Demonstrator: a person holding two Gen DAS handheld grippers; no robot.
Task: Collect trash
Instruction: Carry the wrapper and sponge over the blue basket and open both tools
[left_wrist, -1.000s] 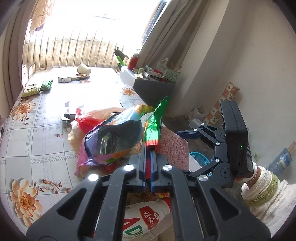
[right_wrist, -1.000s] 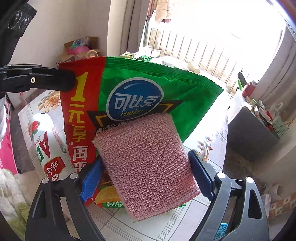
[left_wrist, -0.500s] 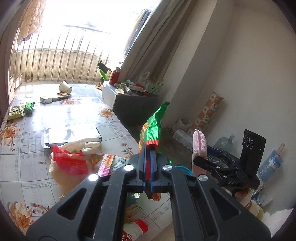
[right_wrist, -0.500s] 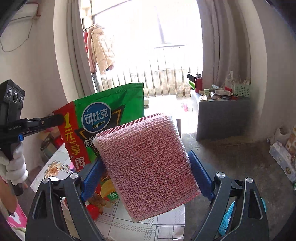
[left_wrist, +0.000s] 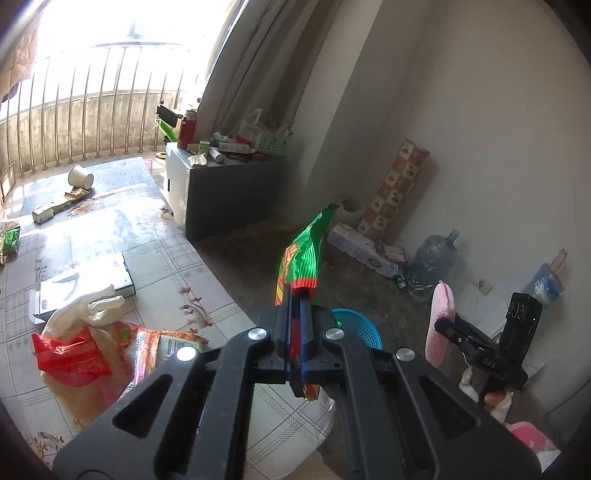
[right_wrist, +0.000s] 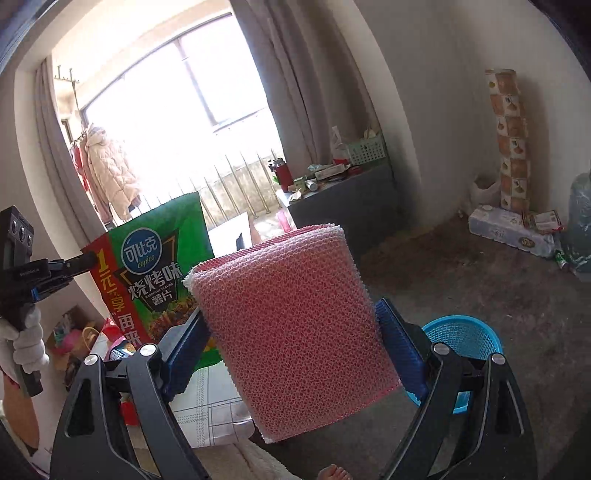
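My left gripper (left_wrist: 301, 295) is shut on a green and red chip bag (left_wrist: 303, 258), held upright in the air off the table's right edge. The bag also shows in the right wrist view (right_wrist: 155, 266). My right gripper (right_wrist: 291, 325) is shut on a pink mesh sponge (right_wrist: 291, 325), seen from the left as well (left_wrist: 439, 321). A blue mesh basket (right_wrist: 461, 336) stands on the floor below, also in the left wrist view (left_wrist: 354, 325).
The floral table (left_wrist: 166, 266) holds a red plastic bag (left_wrist: 70, 354), snack wrappers (left_wrist: 162, 343), a white glove (left_wrist: 92, 306), a paper cup (left_wrist: 79, 177) and a small box (left_wrist: 44, 212). A grey cabinet (left_wrist: 229, 192) stands beyond. A water jug (left_wrist: 432, 258) stands by the wall.
Both grippers have lifted off the table pile and swung right toward the floor with the chip bag and sponge. The blue basket has come into view.
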